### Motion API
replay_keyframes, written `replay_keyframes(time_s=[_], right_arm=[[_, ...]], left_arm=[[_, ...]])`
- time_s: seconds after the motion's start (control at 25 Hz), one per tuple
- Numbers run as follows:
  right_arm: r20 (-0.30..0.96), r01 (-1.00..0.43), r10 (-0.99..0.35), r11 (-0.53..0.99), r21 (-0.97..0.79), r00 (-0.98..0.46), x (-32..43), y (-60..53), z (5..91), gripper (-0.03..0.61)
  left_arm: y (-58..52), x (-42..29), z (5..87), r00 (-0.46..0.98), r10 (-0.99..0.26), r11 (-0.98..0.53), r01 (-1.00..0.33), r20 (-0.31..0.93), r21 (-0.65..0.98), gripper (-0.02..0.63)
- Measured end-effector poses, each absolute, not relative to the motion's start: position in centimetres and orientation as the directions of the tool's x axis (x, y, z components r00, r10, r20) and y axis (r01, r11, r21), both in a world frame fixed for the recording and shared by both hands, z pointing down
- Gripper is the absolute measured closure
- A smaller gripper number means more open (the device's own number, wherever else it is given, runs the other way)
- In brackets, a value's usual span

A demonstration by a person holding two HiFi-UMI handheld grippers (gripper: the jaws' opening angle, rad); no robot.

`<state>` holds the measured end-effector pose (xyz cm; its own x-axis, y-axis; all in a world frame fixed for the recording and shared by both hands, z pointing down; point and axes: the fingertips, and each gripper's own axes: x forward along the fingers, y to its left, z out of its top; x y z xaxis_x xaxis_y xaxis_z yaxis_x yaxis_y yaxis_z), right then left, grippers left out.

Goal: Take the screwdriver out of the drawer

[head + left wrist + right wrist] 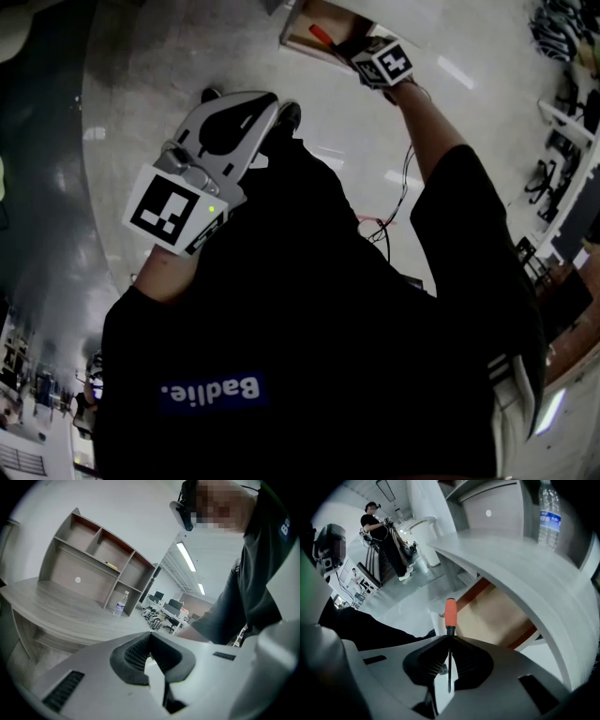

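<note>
Seemingly halfway: the right gripper [449, 641] has its jaws clamped on the screwdriver [450, 613] shaft, with the orange handle over the open drawer [501, 620] below the desk [511, 569] front edge. Carrying it clear remains. The left gripper [151, 644], jaws together, holds nothing.

The right arm [433, 127] stretches straight out ahead, its forearm bare below a black short sleeve. The right gripper [449, 641] at its end has its jaws pressed together on the thin shaft of a screwdriver [450, 613], whose orange handle sticks out past the tips. The left gripper [151, 637] sits close to the chest on a bent arm, its jaws together with nothing between them.
</note>
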<state>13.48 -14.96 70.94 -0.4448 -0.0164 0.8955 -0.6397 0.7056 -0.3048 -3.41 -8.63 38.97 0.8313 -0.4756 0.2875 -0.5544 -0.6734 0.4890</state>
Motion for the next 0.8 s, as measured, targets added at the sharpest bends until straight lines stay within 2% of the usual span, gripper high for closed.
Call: replay_keyframes(time_s=[0.36, 0.8], right_arm=[[0.712, -0.67, -0.246, 0.622, -0.404, -0.658, 11.4, -16.7, 58.2, 0.528], [0.472, -0.678, -0.489, 0.578, -0.455, -0.733, 12.7, -16.9, 45.5, 0.528]], left_arm=[[-9.9, -1.9, 34.3, 0.864, -0.43, -0.744, -0.503, 0.26, 0.44, 0.612], [-11.3, 1.4, 32.0, 0.897, -0.37, -0.807, -0.439, 0.242, 0.395, 0.612]])
